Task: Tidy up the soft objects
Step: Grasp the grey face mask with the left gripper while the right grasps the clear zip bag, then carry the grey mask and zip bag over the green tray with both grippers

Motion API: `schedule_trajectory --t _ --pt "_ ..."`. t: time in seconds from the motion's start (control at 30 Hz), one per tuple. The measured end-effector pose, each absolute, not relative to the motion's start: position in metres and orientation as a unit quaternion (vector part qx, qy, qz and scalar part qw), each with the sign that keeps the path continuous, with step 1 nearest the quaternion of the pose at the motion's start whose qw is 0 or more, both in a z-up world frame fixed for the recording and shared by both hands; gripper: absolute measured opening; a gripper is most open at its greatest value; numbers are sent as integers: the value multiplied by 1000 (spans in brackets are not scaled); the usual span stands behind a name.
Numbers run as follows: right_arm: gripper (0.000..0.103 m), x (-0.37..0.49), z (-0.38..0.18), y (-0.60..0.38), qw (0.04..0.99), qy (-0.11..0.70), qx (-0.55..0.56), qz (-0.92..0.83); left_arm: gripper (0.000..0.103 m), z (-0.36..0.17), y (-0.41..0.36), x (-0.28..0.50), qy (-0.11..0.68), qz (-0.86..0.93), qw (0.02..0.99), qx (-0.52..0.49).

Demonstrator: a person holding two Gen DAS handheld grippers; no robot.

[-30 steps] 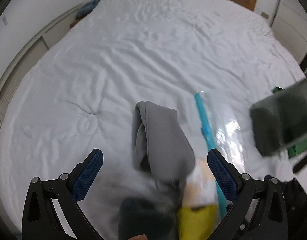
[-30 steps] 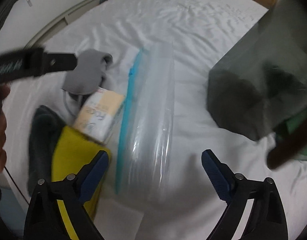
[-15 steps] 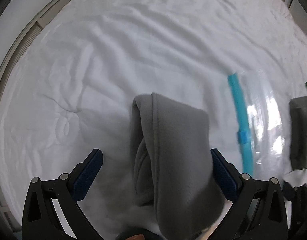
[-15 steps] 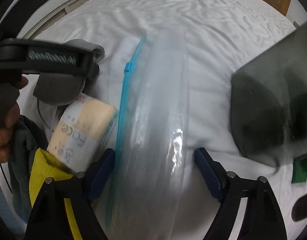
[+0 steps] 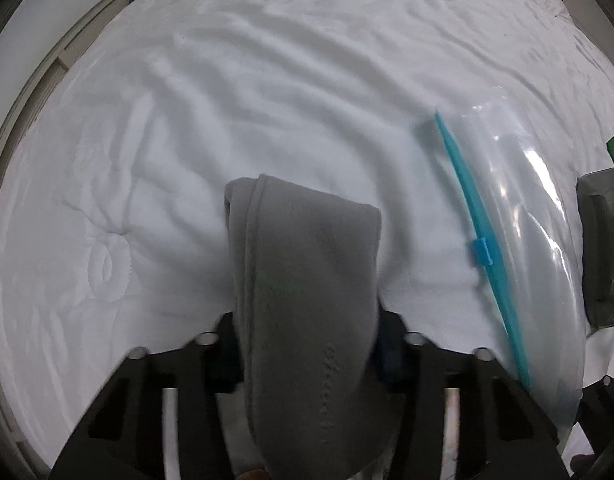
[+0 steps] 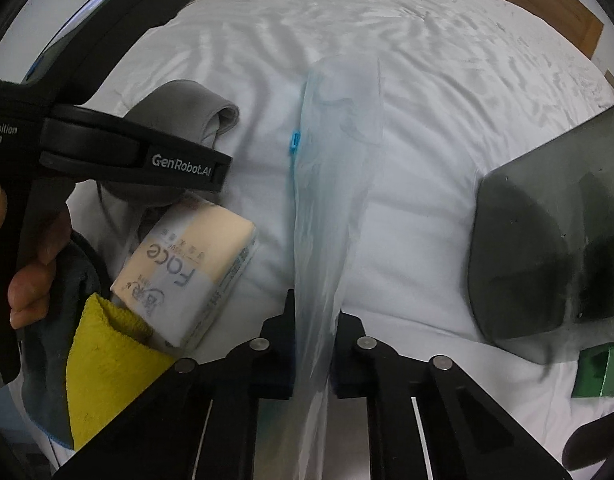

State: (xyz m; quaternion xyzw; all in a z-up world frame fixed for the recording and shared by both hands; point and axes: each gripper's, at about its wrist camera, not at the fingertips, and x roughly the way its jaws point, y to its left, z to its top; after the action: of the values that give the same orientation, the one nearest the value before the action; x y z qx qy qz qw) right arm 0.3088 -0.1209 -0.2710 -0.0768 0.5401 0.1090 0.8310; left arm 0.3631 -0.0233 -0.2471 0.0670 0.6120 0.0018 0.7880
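Grey fleece cloth [image 5: 307,280] sits between the closing left tool [image 5: 307,344]. Just beside the cloth, the right tool [image 6: 313,356] is clamped on the clear zip bag [image 6: 331,200].

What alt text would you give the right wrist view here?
The right gripper is shut on a clear zip bag lying on a white bed. To the left, the left gripper reaches over a grey fleece, beside a tissue pack and a yellow cloth.
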Motion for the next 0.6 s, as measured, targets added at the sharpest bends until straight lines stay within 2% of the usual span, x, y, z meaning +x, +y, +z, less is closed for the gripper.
schedule_trajectory --t 0.1,0.17,0.6 --pt "8 304 -268 -123 835 533 -80 111 23 -245 -21 364 608 7 792 61" --pt "8 300 -264 -123 837 530 -80 111 21 -246 -17 364 605 7 795 55" --pt "8 277 -220 -138 864 488 -70 102 19 -200 10 335 552 -5 834 -2"
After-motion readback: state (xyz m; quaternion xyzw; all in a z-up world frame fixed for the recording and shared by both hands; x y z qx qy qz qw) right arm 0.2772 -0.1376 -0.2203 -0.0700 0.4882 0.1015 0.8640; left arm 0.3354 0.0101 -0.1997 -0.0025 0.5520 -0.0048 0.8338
